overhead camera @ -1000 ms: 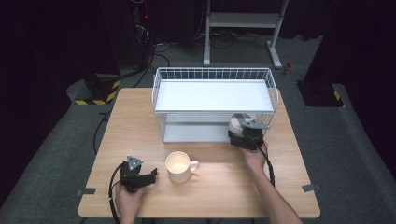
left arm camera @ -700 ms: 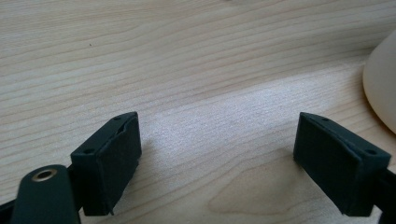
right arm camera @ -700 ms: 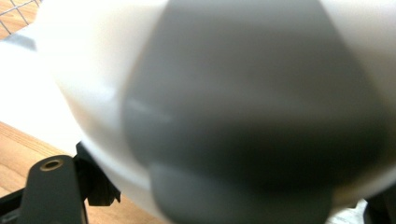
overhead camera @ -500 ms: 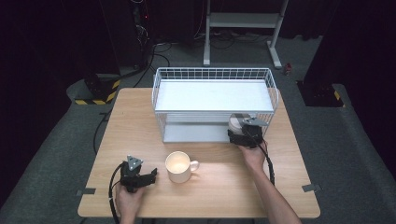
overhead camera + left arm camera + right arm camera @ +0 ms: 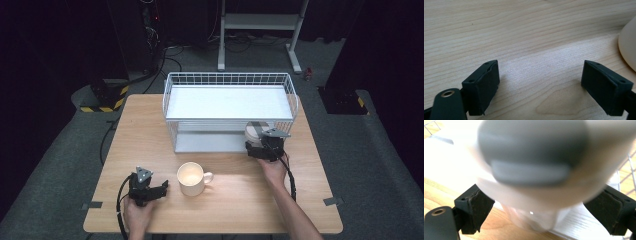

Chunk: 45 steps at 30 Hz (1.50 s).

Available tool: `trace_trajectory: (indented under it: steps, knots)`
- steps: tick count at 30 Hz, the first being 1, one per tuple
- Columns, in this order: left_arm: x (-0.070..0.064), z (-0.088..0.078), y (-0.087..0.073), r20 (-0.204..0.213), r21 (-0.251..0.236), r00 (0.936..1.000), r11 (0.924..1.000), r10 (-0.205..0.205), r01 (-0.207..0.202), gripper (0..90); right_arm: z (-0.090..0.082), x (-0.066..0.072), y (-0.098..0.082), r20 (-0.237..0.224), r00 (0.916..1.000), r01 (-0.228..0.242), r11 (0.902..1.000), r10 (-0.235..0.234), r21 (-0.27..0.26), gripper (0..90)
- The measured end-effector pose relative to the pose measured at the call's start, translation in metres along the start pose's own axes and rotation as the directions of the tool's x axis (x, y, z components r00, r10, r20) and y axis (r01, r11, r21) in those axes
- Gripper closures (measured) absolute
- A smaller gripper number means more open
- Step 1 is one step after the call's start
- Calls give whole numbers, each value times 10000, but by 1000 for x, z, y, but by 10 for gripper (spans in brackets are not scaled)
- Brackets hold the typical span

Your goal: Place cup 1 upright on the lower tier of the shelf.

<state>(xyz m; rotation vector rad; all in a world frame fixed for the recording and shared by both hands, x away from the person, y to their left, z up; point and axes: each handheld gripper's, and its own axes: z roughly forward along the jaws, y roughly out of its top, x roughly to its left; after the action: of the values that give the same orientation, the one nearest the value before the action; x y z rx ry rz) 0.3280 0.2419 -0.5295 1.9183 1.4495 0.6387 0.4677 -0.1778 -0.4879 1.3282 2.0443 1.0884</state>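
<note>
The right gripper (image 5: 544,212) had just been opening its jaws, which stood wide on either side of a blurred white cup with a grey lid (image 5: 531,162); the pads looked clear of it, released rather than clamped. In the high view the same gripper (image 5: 265,146) sat at the front right corner of the wire rack (image 5: 230,80), with the cup (image 5: 256,131) on the rack's lower shelf, and neither had shifted from the earlier high frames; both hands had kept their places. The left gripper (image 5: 540,82) held its jaws apart over bare wood with nothing between them, the pale curve of the mug (image 5: 627,47) just off to their right. From above, that gripper (image 5: 146,186) rested on the surface (image 5: 320,175) near the front left, and the mug (image 5: 192,178) stood just beside it, handle turned away towards the right. The right gripper view gave the lid's grey top close up, while the high view gave the rack whole.
</note>
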Motion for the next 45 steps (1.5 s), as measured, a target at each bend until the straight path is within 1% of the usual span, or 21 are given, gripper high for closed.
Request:
trace_trajectory:
  steps: [1,2,4,6,7,8,9,10,13,17,19,21,28,32,34,37,38,42,45]
  knots:
    - [0,0,0,1,-3,10000,10000,-8,8,156,-1,-1,-1,6,9999,109,9999,-109,-27,108]
    - [0,0,0,3,-4,10000,10000,-26,26,156,-2,-1,-2,18,10000,18,10000,-18,22,110]
    - [0,0,0,2,-1,10000,10000,-7,7,156,-5,0,-3,82,9999,107,9999,-107,27,127]
    - [0,0,0,2,-4,10000,10000,-21,21,156,-7,1,-4,145,9999,27,10000,-28,61,136]
    - [0,0,0,12,12,10000,10000,-16,16,156,-8,1,-5,150,9998,133,9999,-134,21,147]
    - [0,0,0,14,11,10000,10000,-25,25,156,-11,2,-7,183,9998,-6,10000,5,45,172]
    - [0,0,0,-1,-1,10000,10000,-3,3,156,-11,2,-9,148,9999,59,10000,-59,2,184]
    - [0,0,0,3,3,10000,10000,-3,3,156,-12,3,-10,179,9998,-55,10000,54,52,192]
    - [0,0,0,8,14,10000,10000,-3,3,156,-13,4,-12,210,9998,-7,10000,7,14,227]
    - [0,0,0,11,13,10000,10000,-25,25,156,-16,7,-12,271,9996,62,9999,-60,-104,264]
    - [0,0,0,10,15,10000,10000,-20,20,156,-16,7,-12,308,9995,66,10000,-65,-36,266]
    - [0,0,0,1,-1,10000,10000,-24,24,156,-15,7,-13,315,9995,3,10000,-4,27,269]
    - [0,0,0,12,12,10000,10000,-21,21,156,-10,7,-13,473,9989,54,9998,-63,204,296]
    - [0,0,0,10,13,10000,10000,-22,22,156,-7,7,-13,504,9987,-93,9995,77,304,305]
    - [0,0,0,12,12,10000,10000,-20,20,156,-6,6,-11,550,9985,15,9995,-33,329,311]
    - [0,0,0,12,13,10000,10000,-23,23,156,-4,5,-10,574,9983,-83,9997,69,246,357]
    - [0,0,0,2,-3,10000,10000,-23,23,156,-3,5,-11,573,9983,-58,9996,43,258,362]
    - [0,0,0,11,14,10000,10000,-15,15,156,0,3,-12,591,9980,-231,9993,213,304,388]
    - [0,0,0,13,12,10000,10000,-22,22,156,2,3,-12,674,9976,-212,9990,185,384,416]
